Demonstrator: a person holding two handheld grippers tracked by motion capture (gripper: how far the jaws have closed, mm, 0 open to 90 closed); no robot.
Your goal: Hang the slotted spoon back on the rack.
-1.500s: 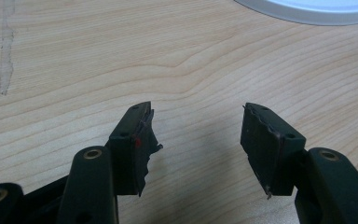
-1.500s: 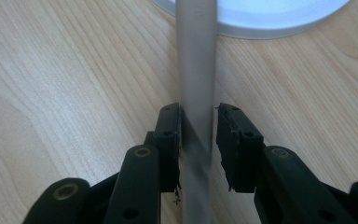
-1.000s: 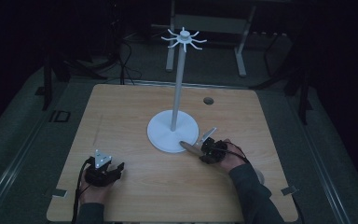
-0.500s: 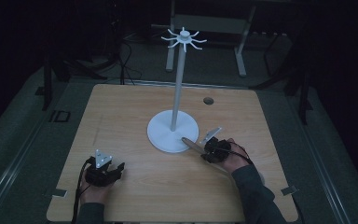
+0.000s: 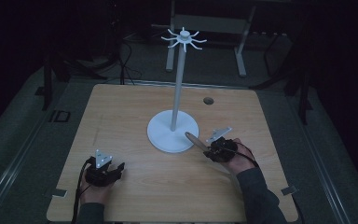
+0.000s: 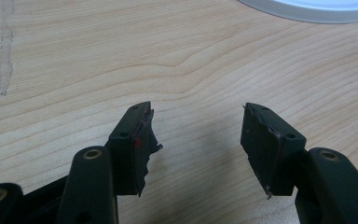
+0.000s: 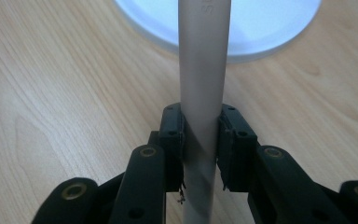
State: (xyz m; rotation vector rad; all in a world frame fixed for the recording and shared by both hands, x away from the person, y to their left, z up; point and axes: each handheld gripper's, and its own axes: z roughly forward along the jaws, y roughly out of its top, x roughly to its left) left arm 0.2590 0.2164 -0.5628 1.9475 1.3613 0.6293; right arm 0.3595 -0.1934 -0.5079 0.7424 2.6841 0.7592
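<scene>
At centre right of the high view, the right gripper (image 5: 204, 148) clamps a grey handle (image 5: 194, 139), now lifted off the table (image 5: 135, 107) beside the white stand (image 5: 173, 130); the left gripper (image 5: 116, 169) rests open, lower left.

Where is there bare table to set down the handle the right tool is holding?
Free: the wood left of the white stand, above the left tool, and the near strip between both hands. Crowded: beside the stand's base, where the right tool holds the handle.
</scene>
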